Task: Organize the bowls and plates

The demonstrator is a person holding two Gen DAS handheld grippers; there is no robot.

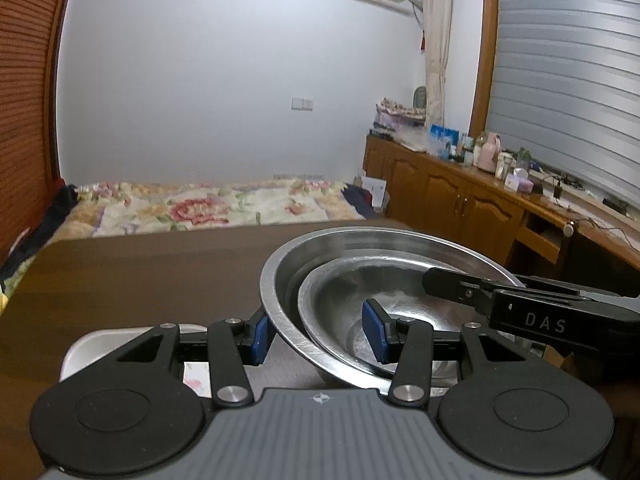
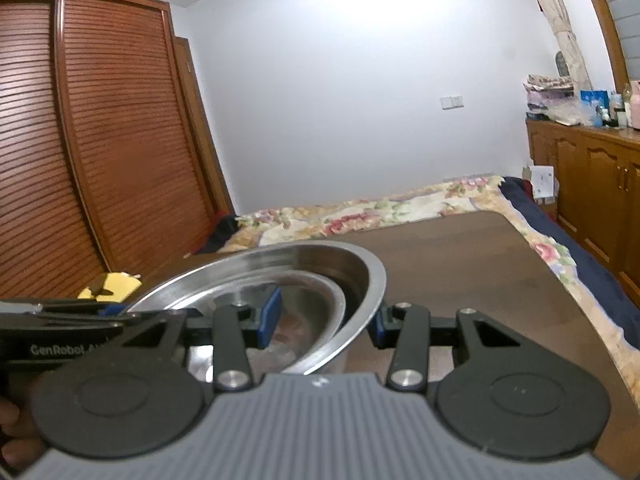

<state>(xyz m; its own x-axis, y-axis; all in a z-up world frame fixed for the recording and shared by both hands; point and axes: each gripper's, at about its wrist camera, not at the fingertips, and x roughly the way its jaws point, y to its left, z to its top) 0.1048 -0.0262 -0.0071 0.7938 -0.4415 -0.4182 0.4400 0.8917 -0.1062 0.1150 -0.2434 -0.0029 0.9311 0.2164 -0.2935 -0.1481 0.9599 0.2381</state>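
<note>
Two steel bowls are nested, a small bowl (image 1: 360,280) (image 2: 320,292) inside a large bowl (image 1: 360,236) (image 2: 376,280). They tilt slightly above the brown table (image 1: 140,272) (image 2: 460,264). My left gripper (image 1: 316,338) clamps their left side, one blue pad outside the large bowl's wall and the other inside the small bowl. My right gripper (image 2: 324,322) clamps the opposite side the same way, one pad inside and one outside. In the left wrist view the right gripper's fingers (image 1: 452,288) reach over the far rim.
A white tray (image 1: 92,344) lies on the table under my left gripper, with a floral-printed item (image 1: 196,380) beside it. A yellow object (image 2: 116,282) sits at the table's far left. Beyond the table are a floral bed (image 1: 192,208) and a wooden cabinet (image 1: 460,196).
</note>
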